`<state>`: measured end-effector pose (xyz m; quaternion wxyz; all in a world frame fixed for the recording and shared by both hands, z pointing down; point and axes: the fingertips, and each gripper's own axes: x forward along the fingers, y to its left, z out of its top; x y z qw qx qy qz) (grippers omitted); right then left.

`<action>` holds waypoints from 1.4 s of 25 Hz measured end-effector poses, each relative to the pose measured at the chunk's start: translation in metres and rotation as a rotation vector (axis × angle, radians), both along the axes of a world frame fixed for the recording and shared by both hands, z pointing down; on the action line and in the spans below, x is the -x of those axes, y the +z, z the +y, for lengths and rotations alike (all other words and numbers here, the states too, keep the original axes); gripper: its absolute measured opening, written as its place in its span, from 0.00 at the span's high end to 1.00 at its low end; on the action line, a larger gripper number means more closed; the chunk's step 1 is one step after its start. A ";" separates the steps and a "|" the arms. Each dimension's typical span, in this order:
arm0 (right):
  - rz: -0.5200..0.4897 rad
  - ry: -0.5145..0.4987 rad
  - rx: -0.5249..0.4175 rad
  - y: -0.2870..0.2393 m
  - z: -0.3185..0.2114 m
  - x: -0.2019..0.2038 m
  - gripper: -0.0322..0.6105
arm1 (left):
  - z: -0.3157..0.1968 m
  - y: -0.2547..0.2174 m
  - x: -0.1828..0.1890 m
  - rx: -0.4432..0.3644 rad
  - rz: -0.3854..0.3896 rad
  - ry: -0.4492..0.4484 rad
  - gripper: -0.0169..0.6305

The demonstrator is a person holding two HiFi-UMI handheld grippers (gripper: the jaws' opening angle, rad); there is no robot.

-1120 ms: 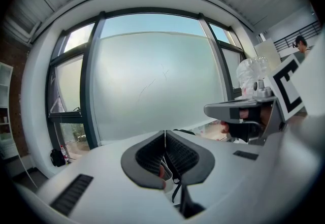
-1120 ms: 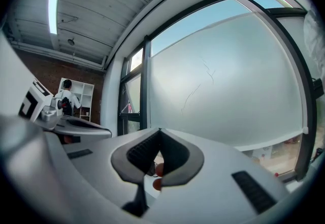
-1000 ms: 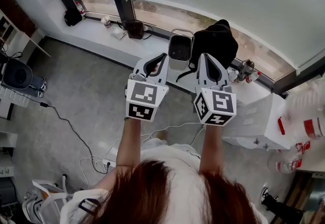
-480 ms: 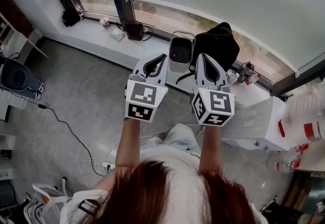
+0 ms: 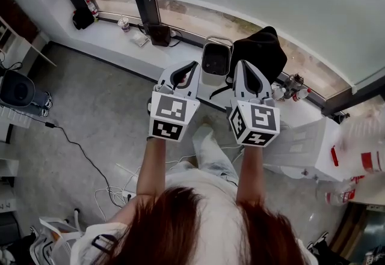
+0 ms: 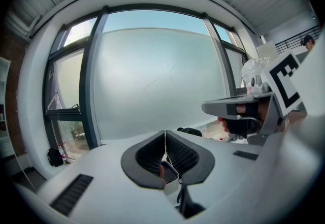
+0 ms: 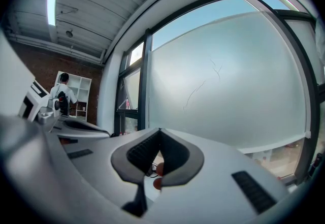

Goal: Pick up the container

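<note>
The left gripper (image 5: 191, 68) is clenched on nothing, its cube (image 5: 171, 116) printed with black-and-white square markers. The container (image 5: 212, 77) sits on the window ledge (image 5: 114, 35) just ahead, between both grippers' tips. The right gripper (image 5: 242, 67) is likewise clenched empty, a black bag (image 5: 260, 50) beyond it.

On the head view I make out a black backpack (image 5: 260, 52) slumped on the white window ledge (image 5: 111, 38) at about one o'clock. A paper cup (image 5: 124, 23) stands on that ledge at eleven o'clock, with a dark boxy object (image 5: 160, 35) near it on its three o'clock side. A thin cable (image 5: 84, 155) trails over the grey floor (image 5: 102, 101) at nine o'clock. A white cabinet (image 5: 307, 140) sits at three o'clock, with blurred clear bottles (image 5: 364, 152) beside it.
</note>
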<state>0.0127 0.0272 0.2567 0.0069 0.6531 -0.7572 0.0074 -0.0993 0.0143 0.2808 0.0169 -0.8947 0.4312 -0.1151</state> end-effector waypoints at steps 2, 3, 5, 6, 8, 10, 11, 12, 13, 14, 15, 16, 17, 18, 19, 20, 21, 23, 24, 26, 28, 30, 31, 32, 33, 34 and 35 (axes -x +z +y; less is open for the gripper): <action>0.000 -0.003 0.003 0.003 -0.008 0.000 0.91 | -0.008 0.002 -0.001 -0.002 -0.011 -0.003 0.94; 0.002 -0.004 0.004 0.004 -0.012 -0.001 0.91 | -0.012 0.004 -0.002 -0.001 -0.015 -0.003 0.94; 0.005 -0.002 0.004 0.005 -0.021 -0.003 0.91 | -0.022 0.006 -0.005 0.002 -0.019 -0.002 0.94; 0.005 0.000 0.004 0.006 -0.026 -0.005 0.91 | -0.028 0.008 -0.007 0.003 -0.019 -0.001 0.94; 0.006 0.004 0.005 0.008 -0.038 -0.010 0.91 | -0.039 0.010 -0.012 0.001 -0.023 0.003 0.94; 0.012 0.007 0.006 0.010 -0.050 -0.015 0.91 | -0.052 0.014 -0.017 0.001 -0.034 0.009 0.94; 0.016 0.009 0.006 0.012 -0.057 -0.017 0.91 | -0.058 0.016 -0.020 0.000 -0.039 0.011 0.94; 0.021 0.010 0.007 0.014 -0.064 -0.020 0.91 | -0.065 0.018 -0.023 0.001 -0.044 0.012 0.94; 0.025 0.009 0.009 0.016 -0.072 -0.022 0.91 | -0.073 0.020 -0.026 0.002 -0.048 0.012 0.94; 0.028 0.008 0.012 0.018 -0.080 -0.023 0.91 | -0.080 0.022 -0.029 0.006 -0.050 0.013 0.94; 0.030 0.007 0.016 0.020 -0.088 -0.025 0.91 | -0.088 0.024 -0.031 0.009 -0.053 0.014 0.94; 0.030 0.007 0.020 0.022 -0.096 -0.027 0.91 | -0.096 0.026 -0.034 0.013 -0.057 0.015 0.94; 0.029 0.006 0.024 0.023 -0.104 -0.029 0.91 | -0.104 0.028 -0.037 0.017 -0.061 0.016 0.94; 0.027 0.006 0.028 0.025 -0.112 -0.032 0.91 | -0.111 0.029 -0.040 0.020 -0.064 0.017 0.94; 0.026 0.006 0.032 0.027 -0.119 -0.035 0.91 | -0.119 0.030 -0.043 0.023 -0.063 0.017 0.94; 0.026 0.006 0.037 0.029 -0.127 -0.038 0.91 | -0.126 0.031 -0.046 0.026 -0.060 0.017 0.94; 0.030 0.008 0.042 0.031 -0.135 -0.041 0.91 | -0.134 0.032 -0.049 0.029 -0.054 0.016 0.94; 0.047 0.011 0.055 0.035 -0.150 -0.047 0.91 | -0.149 0.035 -0.056 0.037 -0.045 0.017 0.94; 0.056 0.014 0.060 0.038 -0.157 -0.050 0.91 | -0.156 0.037 -0.059 0.041 -0.044 0.017 0.94; 0.068 0.016 0.070 0.043 -0.171 -0.055 0.91 | -0.170 0.041 -0.064 0.047 -0.050 0.016 0.94; 0.075 0.016 0.077 0.047 -0.184 -0.061 0.91 | -0.184 0.044 -0.071 0.051 -0.058 0.018 0.94; 0.082 0.012 0.083 0.051 -0.197 -0.066 0.91 | -0.198 0.047 -0.079 0.057 -0.059 0.022 0.94; 0.087 0.010 0.087 0.054 -0.204 -0.069 0.91 | -0.205 0.049 -0.083 0.060 -0.058 0.025 0.94; 0.094 0.007 0.090 0.056 -0.211 -0.071 0.91 | -0.213 0.051 -0.088 0.062 -0.057 0.029 0.94; 0.101 0.004 0.094 0.059 -0.218 -0.073 0.91 | -0.219 0.053 -0.092 0.064 -0.056 0.034 0.94; 0.109 0.000 0.098 0.062 -0.225 -0.076 0.91 | -0.226 0.056 -0.097 0.066 -0.057 0.037 0.94; 0.114 -0.005 0.104 0.066 -0.231 -0.078 0.91 | -0.231 0.059 -0.101 0.068 -0.060 0.040 0.94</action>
